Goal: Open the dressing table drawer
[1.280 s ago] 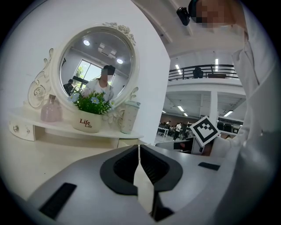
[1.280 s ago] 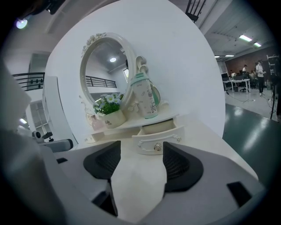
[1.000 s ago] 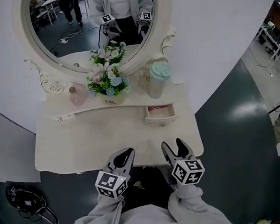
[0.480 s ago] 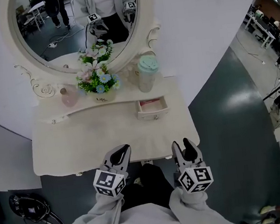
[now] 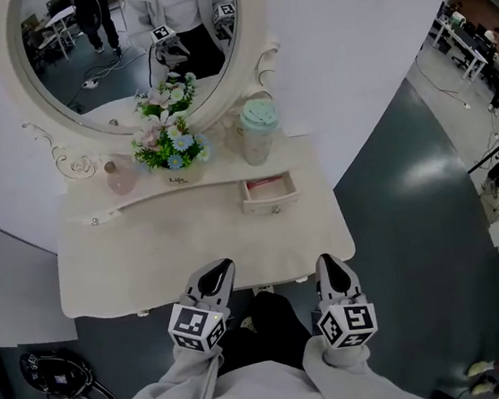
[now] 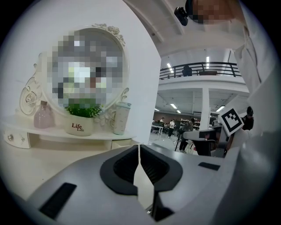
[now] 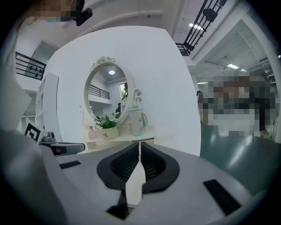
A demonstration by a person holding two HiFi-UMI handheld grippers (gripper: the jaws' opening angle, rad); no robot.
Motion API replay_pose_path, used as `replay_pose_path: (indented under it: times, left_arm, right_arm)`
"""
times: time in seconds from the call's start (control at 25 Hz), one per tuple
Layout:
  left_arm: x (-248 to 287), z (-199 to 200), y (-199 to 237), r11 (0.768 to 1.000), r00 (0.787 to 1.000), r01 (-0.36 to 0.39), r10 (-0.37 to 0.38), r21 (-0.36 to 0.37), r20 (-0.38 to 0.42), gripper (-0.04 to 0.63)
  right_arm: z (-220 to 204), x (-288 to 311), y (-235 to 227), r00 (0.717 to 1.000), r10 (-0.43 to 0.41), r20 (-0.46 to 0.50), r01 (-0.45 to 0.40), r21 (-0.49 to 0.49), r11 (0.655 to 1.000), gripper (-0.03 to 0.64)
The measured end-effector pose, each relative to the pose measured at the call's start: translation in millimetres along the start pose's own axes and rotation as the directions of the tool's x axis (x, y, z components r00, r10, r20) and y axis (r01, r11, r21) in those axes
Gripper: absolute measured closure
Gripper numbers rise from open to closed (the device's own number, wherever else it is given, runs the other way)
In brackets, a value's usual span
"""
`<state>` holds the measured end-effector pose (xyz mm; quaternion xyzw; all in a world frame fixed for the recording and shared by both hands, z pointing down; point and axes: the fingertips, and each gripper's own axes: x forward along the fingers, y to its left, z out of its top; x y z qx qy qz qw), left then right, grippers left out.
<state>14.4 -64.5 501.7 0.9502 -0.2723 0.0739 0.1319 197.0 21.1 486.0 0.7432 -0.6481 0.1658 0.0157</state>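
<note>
Wide apart a second ago, the right tongs [image 5: 330, 264] have just closed on nothing; left tongs [image 5: 219, 272] sit shut, empty; the drawer [image 5: 269, 193] at the worktop's [image 5: 148, 252] back right already stands pulled out, task seemingly done.

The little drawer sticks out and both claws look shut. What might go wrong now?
The small drawer stands pulled out, so a claw reaching over the table might knock it or drag it out too far. The mint-lidded cup stands just above and behind it; a bump might tip it. The right claw has just been closing on nothing and the left claw is shut, so either must reopen before gripping anything.
</note>
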Motion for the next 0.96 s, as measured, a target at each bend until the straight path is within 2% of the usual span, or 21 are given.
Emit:
replay_pose_path:
  times: [0.4, 0.96]
  left_arm:
    - [4.7, -1.3, -0.4, 1.0, 1.0, 0.011, -0.012, -0.01, -0.013, 0.568]
    - [3.7, -3.3, -2.7, 1.0, 1.0, 0.02, -0.02, -0.022, -0.013, 0.568]
  right_arm:
    - [-3.7, 2.1, -2.1, 0.999, -0.023, -0.025, 0.024, 0.018, 1.0, 0.577]
    - [-9.5, 5.7, 6.6, 0.999, -0.001, -0.048, 0.002, 0.021, 1.0, 0.577]
